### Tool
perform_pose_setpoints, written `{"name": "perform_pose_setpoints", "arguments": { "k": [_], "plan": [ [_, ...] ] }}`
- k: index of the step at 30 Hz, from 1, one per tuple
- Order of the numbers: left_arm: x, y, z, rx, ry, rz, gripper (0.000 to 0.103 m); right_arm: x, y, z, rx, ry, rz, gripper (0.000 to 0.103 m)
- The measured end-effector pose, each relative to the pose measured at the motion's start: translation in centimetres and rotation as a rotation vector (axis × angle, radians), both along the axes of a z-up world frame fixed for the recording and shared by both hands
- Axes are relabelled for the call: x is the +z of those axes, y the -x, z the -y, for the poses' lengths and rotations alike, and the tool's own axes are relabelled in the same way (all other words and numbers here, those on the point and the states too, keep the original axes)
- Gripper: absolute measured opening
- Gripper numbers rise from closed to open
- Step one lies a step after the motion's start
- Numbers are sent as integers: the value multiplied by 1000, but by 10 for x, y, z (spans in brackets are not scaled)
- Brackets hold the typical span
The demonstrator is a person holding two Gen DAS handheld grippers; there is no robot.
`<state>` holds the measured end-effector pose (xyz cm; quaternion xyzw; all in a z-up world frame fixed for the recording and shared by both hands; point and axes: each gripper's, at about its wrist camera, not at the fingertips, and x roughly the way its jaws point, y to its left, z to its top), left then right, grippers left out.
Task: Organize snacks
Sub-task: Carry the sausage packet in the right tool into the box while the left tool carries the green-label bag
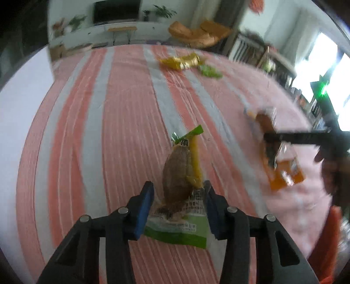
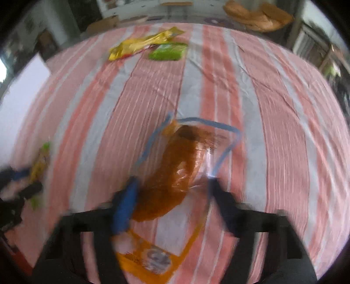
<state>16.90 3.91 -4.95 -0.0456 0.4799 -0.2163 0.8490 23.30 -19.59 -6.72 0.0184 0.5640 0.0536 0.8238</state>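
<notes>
My left gripper (image 1: 178,193) is shut on a green-and-yellow snack packet (image 1: 182,174) with a brown piece inside and holds it above the pink striped cloth (image 1: 122,113). My right gripper (image 2: 172,187) is shut on a clear orange-and-blue snack packet (image 2: 175,168) with an orange-brown piece inside; the view is blurred. In the left wrist view the right gripper (image 1: 269,137) and its packet (image 1: 282,172) show at the right. A yellow packet (image 2: 144,43) and a green packet (image 2: 168,51) lie together at the far side of the cloth.
The striped cloth covers a wide flat surface. Beyond its far edge stand a white cabinet with a TV (image 1: 116,11), plants and an orange chair (image 1: 196,32). A white surface (image 1: 19,104) borders the cloth at the left.
</notes>
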Motion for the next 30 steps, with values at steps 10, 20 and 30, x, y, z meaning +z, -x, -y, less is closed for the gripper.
{"name": "perform_pose_setpoints", "arguments": {
  "k": [10, 20, 30],
  "plan": [
    [33, 33, -70, 134, 354, 20, 45, 15, 18, 34, -109, -449, -16, 51],
    [134, 60, -207, 303, 394, 194, 48, 95, -11, -115, 135, -837, 44, 52],
    [125, 106, -369, 861, -141, 160, 81, 145, 1, -407, 522, -713, -12, 87]
  ]
}}
